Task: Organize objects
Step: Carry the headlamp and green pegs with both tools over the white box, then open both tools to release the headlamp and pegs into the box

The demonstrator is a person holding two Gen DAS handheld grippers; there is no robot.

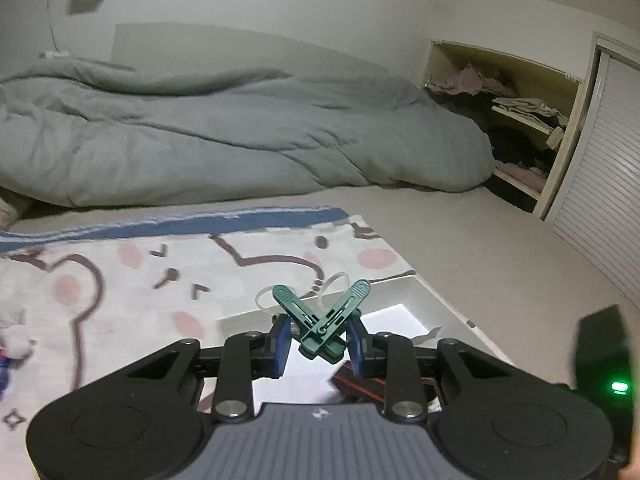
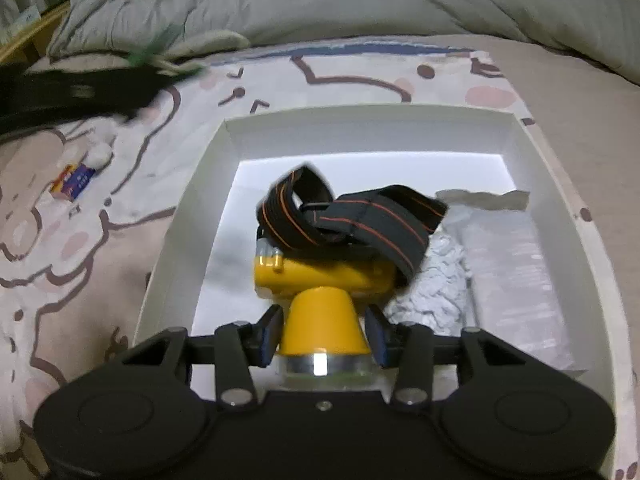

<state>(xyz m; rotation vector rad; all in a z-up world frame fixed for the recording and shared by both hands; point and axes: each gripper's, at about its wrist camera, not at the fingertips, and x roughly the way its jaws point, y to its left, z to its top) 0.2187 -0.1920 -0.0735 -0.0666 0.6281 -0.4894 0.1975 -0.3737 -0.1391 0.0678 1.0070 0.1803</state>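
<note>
— Headlamp [image 2: 324, 280] lies in the box [image 2: 360, 128]; right hand-held gripper [image 2: 324, 332] slack around its cone.
— Left hand-held gripper [image 1: 318, 340] pinches the clips [image 1: 320, 320] — released early, they'd miss.

Blurred past reading: small packet [image 2: 72, 181] on the blanket [image 2: 80, 240]. Smeared dark shape [image 2: 80, 92] upper left. Headlamp [image 2: 324, 280] lens hidden behind gripper body.

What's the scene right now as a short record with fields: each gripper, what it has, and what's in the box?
left gripper: shut on green clips, above the box edge
right gripper: fingers flank the yellow headlamp in the white box; contact unclear
headlamp strap: black with orange stripes, piled behind the lamp
also in box: white packet
outside box: small blue and orange pack on the patterned blanket
</note>
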